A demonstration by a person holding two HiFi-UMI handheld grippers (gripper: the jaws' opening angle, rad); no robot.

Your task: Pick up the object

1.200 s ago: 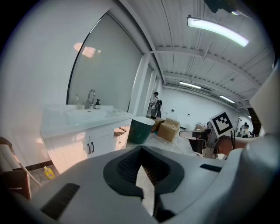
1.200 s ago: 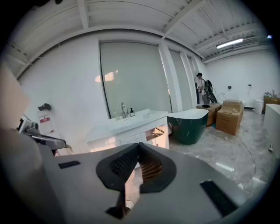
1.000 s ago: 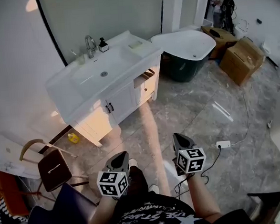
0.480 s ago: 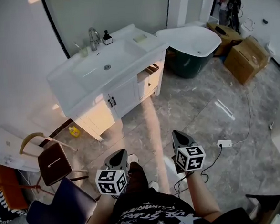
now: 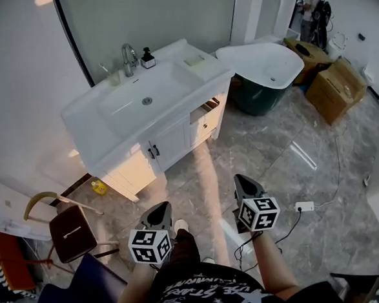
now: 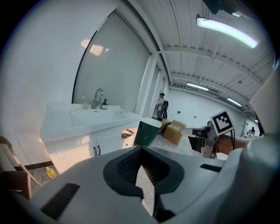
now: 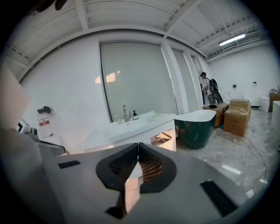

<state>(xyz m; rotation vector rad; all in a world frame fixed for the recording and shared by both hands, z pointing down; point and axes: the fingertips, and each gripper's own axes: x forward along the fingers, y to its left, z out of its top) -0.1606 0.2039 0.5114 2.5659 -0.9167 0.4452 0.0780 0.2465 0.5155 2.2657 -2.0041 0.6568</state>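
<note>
Object: cannot tell which is meant; the white vanity (image 5: 175, 126) top carries a black soap bottle (image 5: 147, 58), a clear cup (image 5: 114, 78) and a pale green bar (image 5: 195, 61).
Count: one of each; two grippers, left gripper (image 5: 161, 210) and right gripper (image 5: 241, 179).
Place: far, left of the green tub (image 5: 263, 90), well apart from both grippers.
Fingers: both pairs closed, nothing between.

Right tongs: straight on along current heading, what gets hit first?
Probably the white vanity; nothing stands between it and the right tongs. Depth is unclear; the floor short of it is possible.
</note>
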